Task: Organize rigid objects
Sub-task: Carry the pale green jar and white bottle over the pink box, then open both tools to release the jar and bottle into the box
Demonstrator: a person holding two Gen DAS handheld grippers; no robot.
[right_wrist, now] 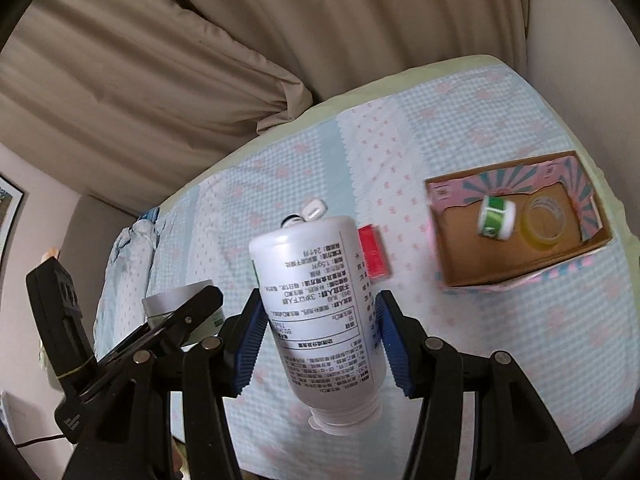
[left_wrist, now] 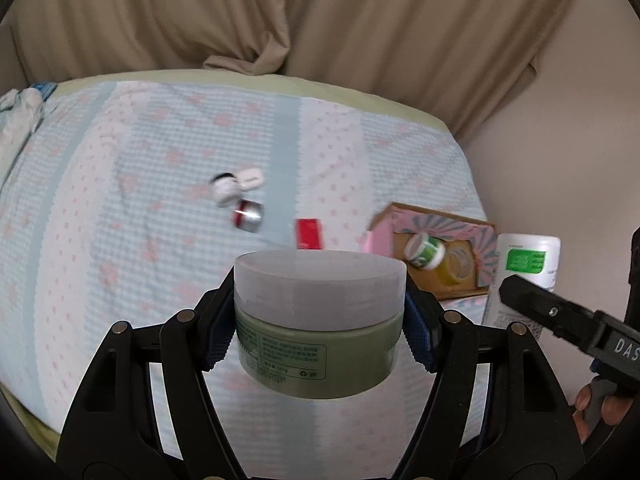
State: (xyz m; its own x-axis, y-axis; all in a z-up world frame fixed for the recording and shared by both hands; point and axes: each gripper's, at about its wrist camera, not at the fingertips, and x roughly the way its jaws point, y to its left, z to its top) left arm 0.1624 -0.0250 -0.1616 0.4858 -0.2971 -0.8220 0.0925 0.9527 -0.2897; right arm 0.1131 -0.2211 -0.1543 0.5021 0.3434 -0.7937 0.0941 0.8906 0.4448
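The jar (left_wrist: 320, 324) – green body, grey lid – sits between the left gripper's (left_wrist: 320, 332) jaws, blue pads pressed on both sides, held up off the bed (left_wrist: 120, 200). The bottle (right_wrist: 320, 312), white w/ printed label, is clamped in the right gripper (right_wrist: 318, 344), jaws closed on its mid-body; it's upside down in the right wrist view, cap end toward the camera, also off the bedcover. In the left wrist view the bottle (left_wrist: 524, 276) shows at right, just beside the box (left_wrist: 440, 256), w/ the right gripper's arm crossing in front.

Box is open cardboard w/ pink-and-teal print, lying near the bed's right edge. Inside: a small green-and-white jar (right_wrist: 496, 217) on its side and a yellow tape roll (right_wrist: 546, 216) next to it, close together.

Out on the bedcover – a red pack (right_wrist: 373, 253) between bottle and box, a red-and-silver can (left_wrist: 248, 216) on its side, a small white bottle (left_wrist: 224, 190) and a white case (left_wrist: 250, 178) bunched near the can, blurred. Beige curtain (left_wrist: 320, 20) behind the bed.
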